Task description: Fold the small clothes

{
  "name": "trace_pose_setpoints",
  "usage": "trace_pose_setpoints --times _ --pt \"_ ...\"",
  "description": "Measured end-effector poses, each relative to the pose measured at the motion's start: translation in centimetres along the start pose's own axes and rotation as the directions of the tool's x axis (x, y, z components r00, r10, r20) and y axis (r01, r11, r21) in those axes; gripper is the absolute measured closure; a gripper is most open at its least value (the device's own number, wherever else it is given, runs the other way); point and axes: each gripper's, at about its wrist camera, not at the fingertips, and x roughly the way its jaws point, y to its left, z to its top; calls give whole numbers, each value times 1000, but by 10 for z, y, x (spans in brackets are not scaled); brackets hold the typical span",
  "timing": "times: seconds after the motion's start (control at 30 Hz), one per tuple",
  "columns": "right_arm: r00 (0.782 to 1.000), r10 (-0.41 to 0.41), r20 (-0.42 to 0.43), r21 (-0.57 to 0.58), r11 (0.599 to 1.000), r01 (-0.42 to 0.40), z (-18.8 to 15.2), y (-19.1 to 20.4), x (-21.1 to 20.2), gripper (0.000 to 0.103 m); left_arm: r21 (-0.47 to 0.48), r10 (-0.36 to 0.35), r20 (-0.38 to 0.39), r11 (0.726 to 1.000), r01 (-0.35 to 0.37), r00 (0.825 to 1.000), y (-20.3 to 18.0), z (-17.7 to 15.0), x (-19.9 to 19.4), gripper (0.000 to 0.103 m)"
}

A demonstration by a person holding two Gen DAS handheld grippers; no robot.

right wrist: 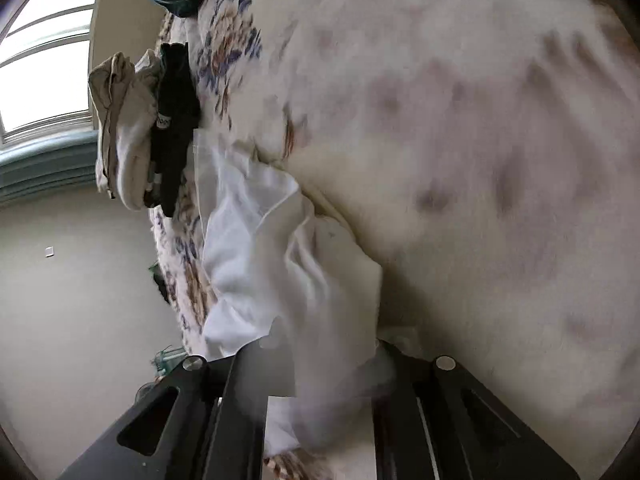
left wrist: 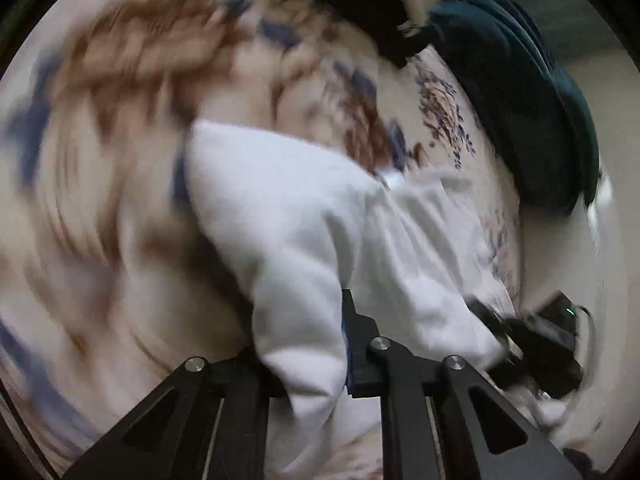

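Note:
A small white garment point(left wrist: 304, 216) hangs over the flowered bedspread point(left wrist: 120, 160), which is blurred by motion. My left gripper point(left wrist: 312, 360) is shut on one end of the garment; the cloth bunches between its fingers. My right gripper point(right wrist: 328, 376) is shut on the other end of the white garment point(right wrist: 260, 248), which drapes from its fingers above the bedspread point(right wrist: 480, 160). The right gripper also shows in the left wrist view point(left wrist: 532, 344) at the garment's far corner.
A dark teal cushion point(left wrist: 520, 92) lies at the bed's far edge. A stack of folded clothes, beige and white point(right wrist: 124, 128) with a black piece point(right wrist: 176, 120), sits on the bed near a window point(right wrist: 44, 52). A plain wall point(right wrist: 80, 300) stands beyond the bed edge.

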Motion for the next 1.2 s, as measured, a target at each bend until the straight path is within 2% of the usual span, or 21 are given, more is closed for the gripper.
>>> trace_pose_setpoints --times 0.07,0.13,0.17,0.23,0.3,0.33,0.37,0.43,0.5,0.53,0.63,0.67,0.77,0.83,0.87,0.9,0.93,0.97,1.07,1.13,1.2 --pt "999 -5 40 28 1000 4 -29 5 -15 93 66 -13 -40 998 16 999 5 25 -2 88" --pt "998 -28 49 32 999 26 -59 9 -22 93 131 42 -107 991 -27 993 12 36 8 84" --pt "998 -44 36 22 999 43 -73 11 -22 93 134 74 -128 989 -57 989 16 36 10 71" --pt "990 -130 -49 -6 992 129 -92 15 -10 83 58 85 -143 995 -77 986 30 28 -2 67" --pt "970 -222 -101 -42 975 218 -102 13 -10 61 11 106 -118 994 -105 987 32 16 -19 66" --pt "963 -255 -90 -66 966 249 -105 16 -14 59 -2 164 -88 986 -165 983 30 7 -33 61" --pt "963 -260 -75 -68 964 256 -107 17 -20 59 -4 207 -68 978 -208 976 30 -2 -43 47" --pt "960 -277 -41 -45 960 275 -104 19 -38 57 -15 334 -14 942 -334 942 31 -21 -62 35" --pt "951 -310 23 -30 950 310 -94 25 -56 56 -33 437 6 899 -437 899 39 -38 -70 35" --pt "942 -329 61 -30 943 331 -87 29 -66 56 -34 491 11 871 -491 871 44 -46 -68 35" --pt "930 -343 134 -71 932 354 -53 42 -73 53 -25 582 -61 811 -585 811 73 -64 -46 35" --pt "927 -345 144 -79 930 359 -41 45 -72 53 -26 582 -69 811 -585 810 78 -66 -40 33" --pt "927 -349 140 -121 923 366 6 53 -46 53 -48 559 -44 826 -561 828 88 -68 -39 23" --pt "938 -329 105 -166 925 343 30 58 -21 53 -63 541 -44 838 -543 840 97 -70 -41 17" --pt "943 -322 87 -189 924 333 39 62 -10 64 -69 530 -46 844 -532 847 100 -68 -39 11" --pt "944 -316 98 -210 920 330 41 68 -4 98 -72 512 -46 855 -514 858 103 -67 -38 7" --pt "936 -327 130 -236 907 349 41 77 -2 98 -72 491 -47 867 -494 870 105 -65 -33 0" --pt "926 -336 170 -262 891 371 40 86 -4 98 -72 489 -50 868 -492 871 108 -65 -31 0" --pt "888 -379 260 -258 859 442 37 99 -16 98 -65 499 -11 864 -499 866 111 -70 -31 0" --pt "871 -403 281 -254 844 472 36 98 -20 98 -70 505 17 862 -503 863 110 -77 -28 0" --pt "877 -396 271 -264 846 463 39 93 -20 98 -61 505 21 862 -503 863 109 -83 -29 0"
